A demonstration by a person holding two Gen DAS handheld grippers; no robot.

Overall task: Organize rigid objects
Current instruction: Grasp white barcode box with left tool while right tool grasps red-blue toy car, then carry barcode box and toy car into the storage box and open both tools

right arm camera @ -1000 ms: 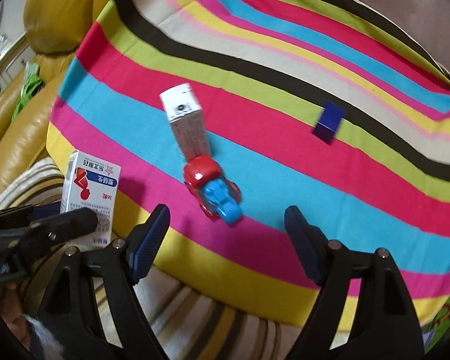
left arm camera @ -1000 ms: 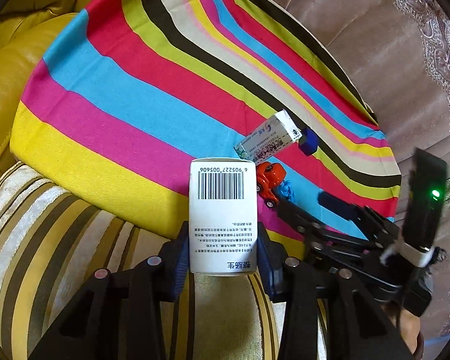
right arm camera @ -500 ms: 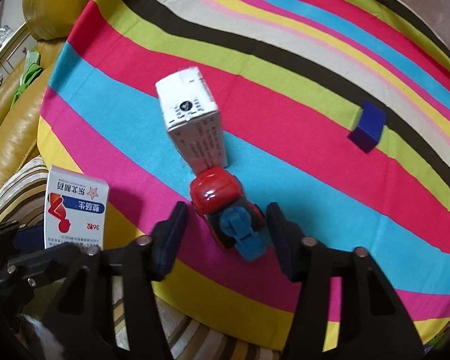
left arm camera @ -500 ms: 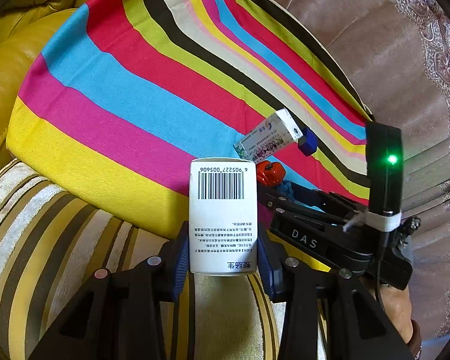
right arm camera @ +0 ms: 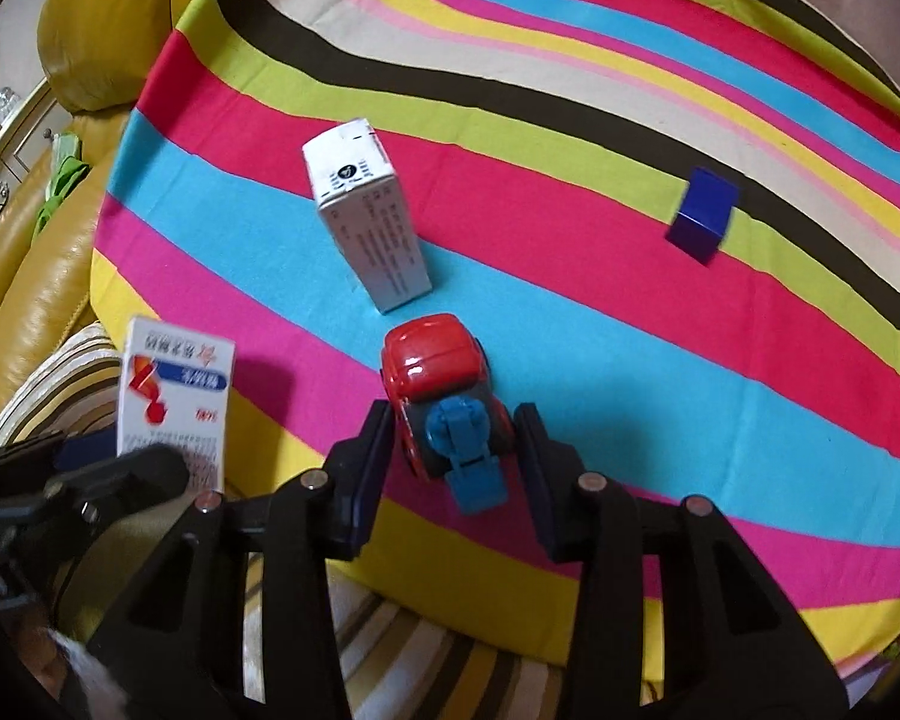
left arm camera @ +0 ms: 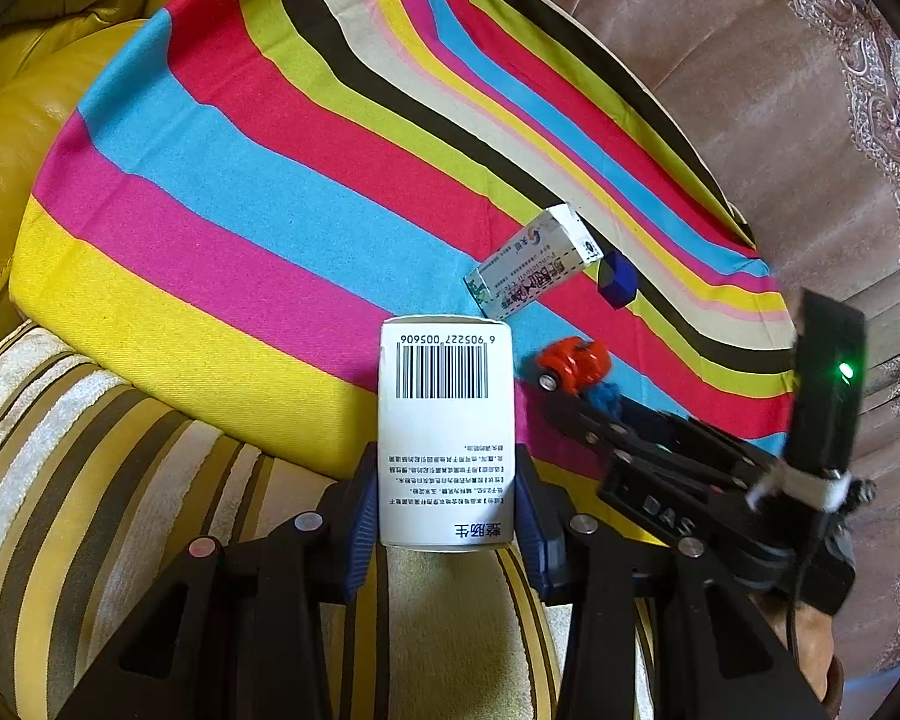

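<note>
My right gripper [right arm camera: 453,450], wide a second ago, is closing around the toy truck [right arm camera: 444,396] just in front of the lying carton [right arm camera: 366,222]; my left gripper [left arm camera: 444,510] still clamps the barcoded box [left arm camera: 445,426], so pickup looks imminent.

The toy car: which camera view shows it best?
The right wrist view: the toy car lies close and whole, seen from above on the striped cloth. The left wrist view shows only its small red front; a black hand-held gripper hides the rest.
</note>
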